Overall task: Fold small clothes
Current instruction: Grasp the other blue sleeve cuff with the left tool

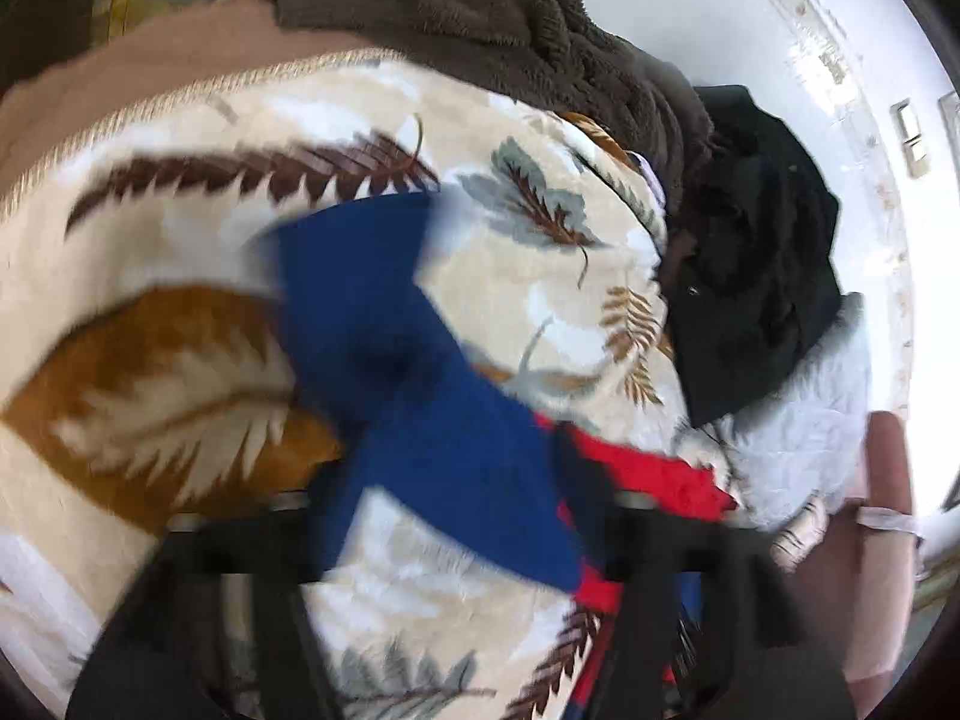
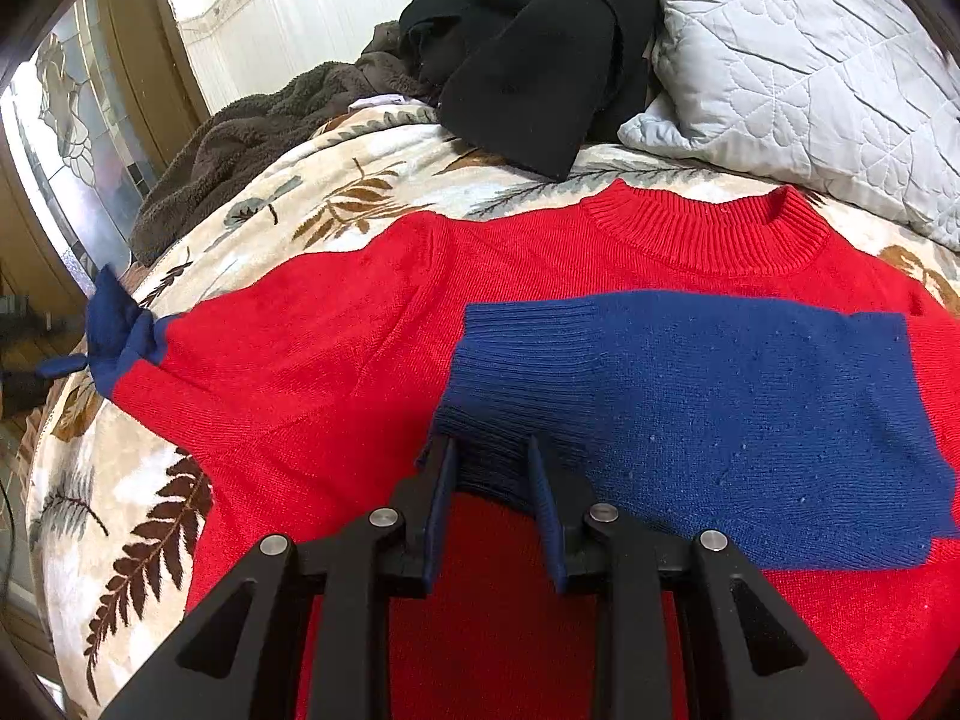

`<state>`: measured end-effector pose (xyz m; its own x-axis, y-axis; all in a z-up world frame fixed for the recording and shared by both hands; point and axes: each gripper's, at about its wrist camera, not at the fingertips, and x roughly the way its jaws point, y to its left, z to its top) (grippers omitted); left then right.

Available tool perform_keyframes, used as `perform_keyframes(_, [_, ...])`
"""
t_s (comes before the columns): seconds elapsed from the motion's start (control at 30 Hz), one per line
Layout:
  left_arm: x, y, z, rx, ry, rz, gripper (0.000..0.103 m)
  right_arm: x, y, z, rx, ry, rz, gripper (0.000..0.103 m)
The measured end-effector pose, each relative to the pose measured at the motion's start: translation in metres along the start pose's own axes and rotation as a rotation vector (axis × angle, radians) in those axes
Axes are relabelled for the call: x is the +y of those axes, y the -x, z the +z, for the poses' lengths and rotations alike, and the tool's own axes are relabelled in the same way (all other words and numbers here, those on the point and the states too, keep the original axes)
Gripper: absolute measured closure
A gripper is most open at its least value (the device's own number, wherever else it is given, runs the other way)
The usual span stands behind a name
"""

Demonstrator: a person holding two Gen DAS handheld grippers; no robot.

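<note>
A small red sweater [image 2: 336,372] with blue sleeves lies flat on a leaf-patterned blanket [image 2: 336,186]. Its right blue sleeve [image 2: 708,396] is folded across the chest. My right gripper [image 2: 492,450] has its jaws a little apart around the ribbed cuff of that sleeve. The left blue cuff [image 2: 114,330] sticks up at the far left, pinched. In the blurred left wrist view the blue sleeve [image 1: 408,360] hangs in front of my left gripper [image 1: 456,516], and the red body [image 1: 654,474] shows behind it. Whether the left jaws grip the sleeve is lost in blur.
A black garment [image 2: 528,60] and a grey quilted pillow [image 2: 798,60] lie at the head of the bed. A brown fleece blanket [image 2: 240,144] is bunched at the far left edge. A white wall [image 1: 750,18] runs behind.
</note>
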<state>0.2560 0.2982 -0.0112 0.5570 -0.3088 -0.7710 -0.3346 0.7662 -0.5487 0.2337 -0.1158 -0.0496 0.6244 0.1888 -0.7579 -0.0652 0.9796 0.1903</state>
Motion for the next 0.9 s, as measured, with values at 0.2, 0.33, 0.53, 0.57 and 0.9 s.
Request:
perform_keyframes(0.2, [0.017, -0.015, -0.014, 0.050, 0.106, -0.041, 0.038, -0.003, -0.001, 0.001, -0.003, -0.014, 0.015, 0.075])
perform_keyframes(0.33, [0.041, -0.024, -0.034, 0.060, 0.192, -0.105, 0.038, -0.006, -0.001, 0.002, -0.005, -0.032, 0.038, 0.075])
perform_keyframes(0.53, [0.047, -0.028, -0.018, 0.010, 0.312, -0.175, 0.041, -0.003, 0.001, 0.008, 0.019, -0.027, 0.025, 0.072])
perform_keyframes(0.57, [0.046, -0.029, -0.016, 0.001, 0.319, -0.185, 0.063, -0.002, 0.002, 0.010, 0.026, -0.026, 0.026, 0.068])
perform_keyframes(0.9, [0.048, -0.001, -0.032, -0.079, 0.259, -0.221, 0.098, 0.013, 0.000, 0.061, -0.042, -0.123, 0.105, 0.066])
